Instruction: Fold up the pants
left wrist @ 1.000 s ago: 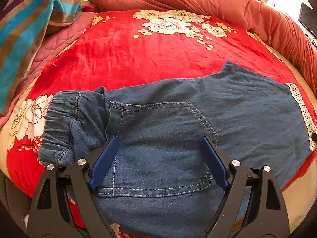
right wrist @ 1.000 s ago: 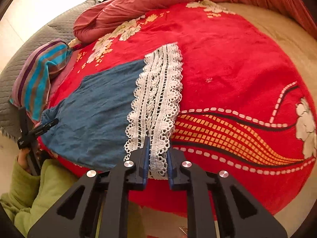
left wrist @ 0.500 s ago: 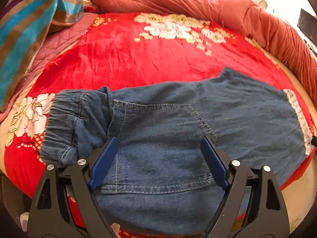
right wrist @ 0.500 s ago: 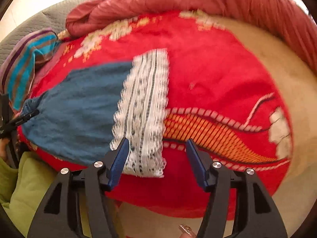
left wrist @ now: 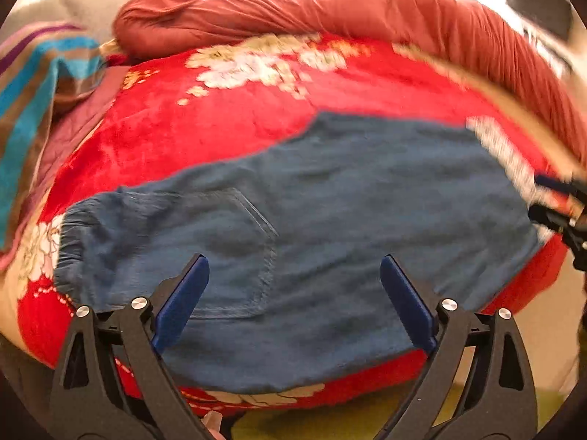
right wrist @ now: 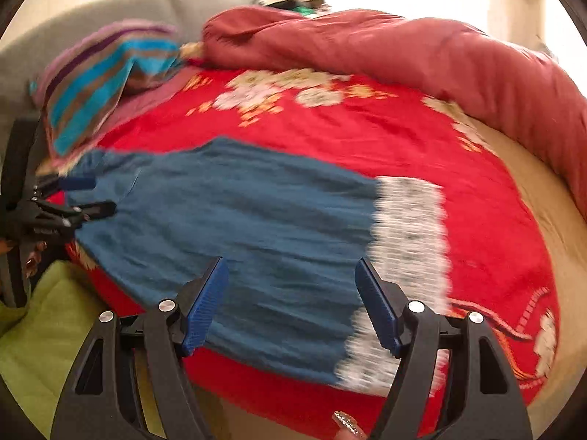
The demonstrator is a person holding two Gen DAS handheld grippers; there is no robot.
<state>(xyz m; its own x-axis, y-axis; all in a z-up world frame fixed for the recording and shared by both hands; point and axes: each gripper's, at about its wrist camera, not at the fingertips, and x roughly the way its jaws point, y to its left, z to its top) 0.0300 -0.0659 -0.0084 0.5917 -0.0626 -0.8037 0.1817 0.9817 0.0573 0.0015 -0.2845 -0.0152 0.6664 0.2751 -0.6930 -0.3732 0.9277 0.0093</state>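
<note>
Blue denim pants point(left wrist: 330, 220) lie flat across the red floral blanket point(left wrist: 234, 124), with the elastic waistband point(left wrist: 73, 242) at the left and the white lace cuff point(left wrist: 506, 154) at the right. My left gripper point(left wrist: 293, 261) hovers over the back pocket point(left wrist: 234, 253); its jaws are opening and nothing is pinched between them. It also shows at the left edge of the right wrist view as the left gripper point(right wrist: 84, 198). My right gripper point(right wrist: 291, 268) hangs over the pants point(right wrist: 256, 227) leg just left of the lace cuff point(right wrist: 411, 242). Its jaws are opening and hold nothing.
A rust-red duvet point(left wrist: 348, 14) is bunched along the far and right sides of the bed. A striped blanket point(right wrist: 106, 84) lies at the back left against a grey cushion point(right wrist: 110, 14). A person's green sleeve point(right wrist: 47, 322) shows at the near left.
My right gripper let go of the lace cuff, opened wide and swung left over the leg. My left gripper drew back from the pants, its jaws a little wider. Both views are motion-blurred.
</note>
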